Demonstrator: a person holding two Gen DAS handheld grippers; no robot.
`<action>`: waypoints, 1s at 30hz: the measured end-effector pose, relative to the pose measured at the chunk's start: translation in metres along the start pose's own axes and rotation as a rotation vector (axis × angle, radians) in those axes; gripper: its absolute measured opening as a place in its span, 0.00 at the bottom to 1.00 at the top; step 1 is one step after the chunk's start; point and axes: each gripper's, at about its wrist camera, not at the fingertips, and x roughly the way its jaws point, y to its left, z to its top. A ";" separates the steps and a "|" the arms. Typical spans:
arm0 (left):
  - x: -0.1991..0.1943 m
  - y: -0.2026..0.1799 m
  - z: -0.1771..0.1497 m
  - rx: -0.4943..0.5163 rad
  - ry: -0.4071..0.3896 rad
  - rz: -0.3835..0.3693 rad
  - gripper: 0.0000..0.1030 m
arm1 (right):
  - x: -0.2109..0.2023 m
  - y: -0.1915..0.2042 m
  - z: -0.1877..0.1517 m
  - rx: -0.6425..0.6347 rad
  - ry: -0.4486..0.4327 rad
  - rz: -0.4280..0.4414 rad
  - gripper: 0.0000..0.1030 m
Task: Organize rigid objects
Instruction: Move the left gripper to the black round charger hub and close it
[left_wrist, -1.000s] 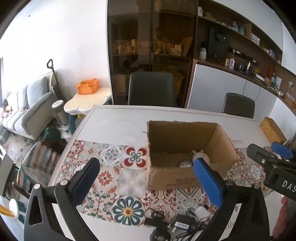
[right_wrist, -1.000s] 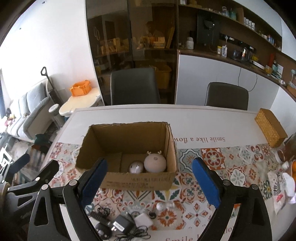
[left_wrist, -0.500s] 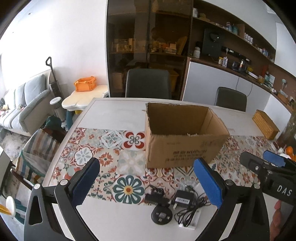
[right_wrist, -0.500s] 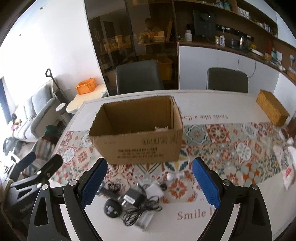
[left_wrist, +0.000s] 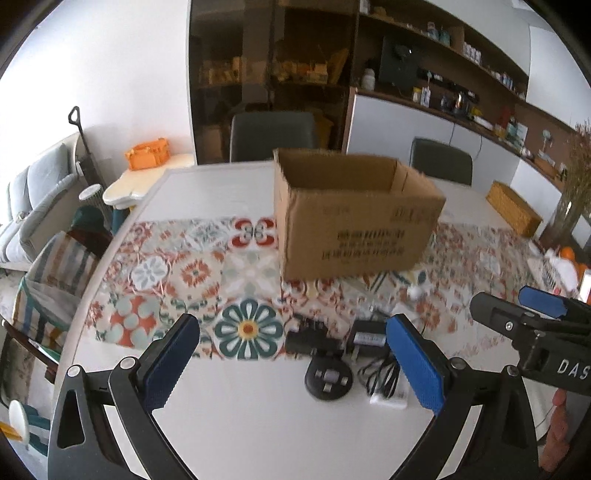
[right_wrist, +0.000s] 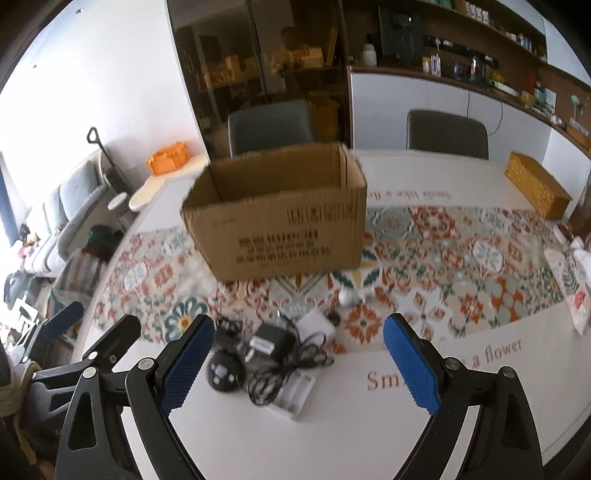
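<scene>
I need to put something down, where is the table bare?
Bare white table lies left of the round black puck, and right of the cable pile near the printed lettering. It is crowded between that pile and the cardboard box.

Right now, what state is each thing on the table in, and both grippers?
cardboard box: upright, top open
black adapter: lying with its cord tangled
round black puck: flat on the table
left gripper: open, empty
right gripper: open, empty
</scene>
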 end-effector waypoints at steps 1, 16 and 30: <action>0.003 0.000 -0.006 0.008 0.009 -0.002 1.00 | 0.003 0.000 -0.005 0.004 0.016 -0.003 0.90; 0.044 -0.009 -0.063 0.161 0.087 -0.009 1.00 | 0.052 -0.001 -0.071 0.037 0.200 -0.006 0.90; 0.091 -0.035 -0.083 0.249 0.157 -0.028 0.92 | 0.086 -0.022 -0.103 0.096 0.302 -0.046 0.90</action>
